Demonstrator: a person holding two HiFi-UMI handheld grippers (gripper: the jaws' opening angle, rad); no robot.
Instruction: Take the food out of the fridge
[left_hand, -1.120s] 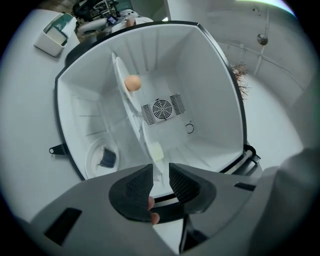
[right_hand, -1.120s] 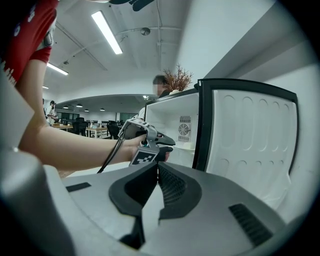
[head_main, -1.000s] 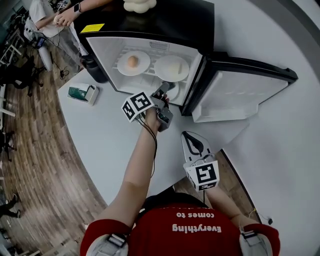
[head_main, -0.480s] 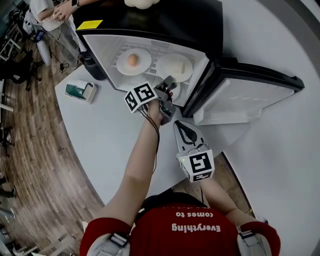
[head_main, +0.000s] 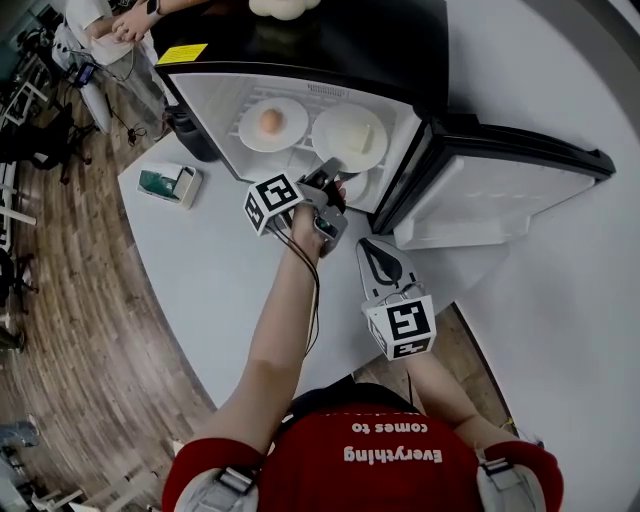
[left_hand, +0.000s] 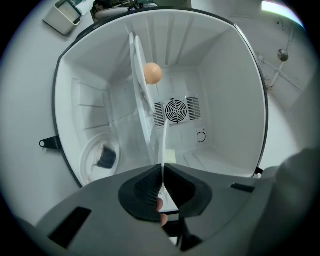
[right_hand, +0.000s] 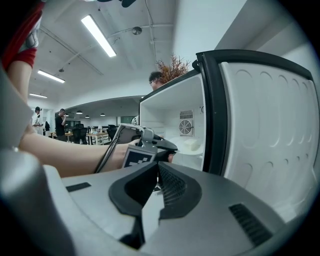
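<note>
The fridge (head_main: 300, 60) stands open on the table. On its upper shelf sit a white plate (head_main: 250, 132) with a brown egg (head_main: 270, 121) and a second white plate (head_main: 335, 128) bearing a pale block (head_main: 358, 137). My left gripper (head_main: 330, 172) reaches into the fridge, and its jaws have just been closing. In the left gripper view it (left_hand: 162, 172) is shut on the thin rim of the block's plate (left_hand: 163, 137). The egg (left_hand: 152, 73) shows behind. My right gripper (head_main: 378, 250) hangs over the table before the fridge, shut (right_hand: 156, 167) and empty.
A lower plate (left_hand: 92, 150) holds a dark item (left_hand: 106, 157). The fridge door (head_main: 480, 185) is swung open to the right. A green-and-white box (head_main: 165, 185) and a dark container (head_main: 190, 140) are left of the fridge. A person (head_main: 110, 25) stands at the far left.
My right gripper has moved forward over the table, closer to the fridge opening. The left gripper has stayed at the plate's rim with a slight roll.
</note>
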